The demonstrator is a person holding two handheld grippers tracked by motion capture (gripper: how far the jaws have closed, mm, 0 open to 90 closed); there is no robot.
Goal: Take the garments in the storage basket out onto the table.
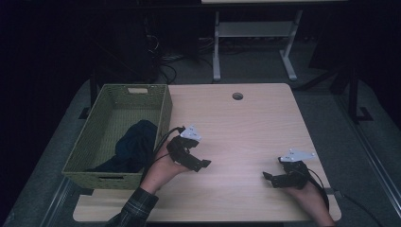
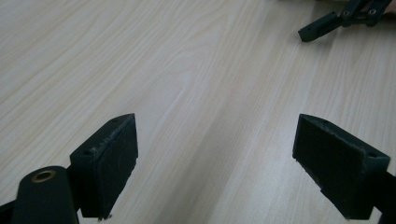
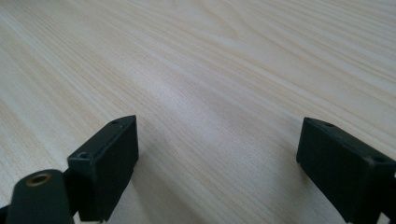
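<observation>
Left gripper is held low over the bench, just right of the basket, its tip pointing toward the right side of the bench. In the left gripper view its fingers stand wide apart with bare wood between them; nothing is held. That same view shows the tip of the other gripper at the top right edge, well apart.

Right gripper sits near the front right corner of the bench, its tip pointing left toward the middle. In the right gripper view its fingers are likewise spread wide over bare wood, holding nothing. Whether either set of fingers touches the surface cannot be told.

The basket, green and woven, stands at the left edge of the bench with a handle slot in its near and far walls. A dark cloth lies bunched inside it, toward the front right of the interior, part of it rising against the right wall. The cloth is apart from both grippers; the left gripper is the nearer, with the basket wall between them.

A plaid sleeve covers the left forearm at the bottom edge. A round hole is set in the bench near its far edge.
</observation>
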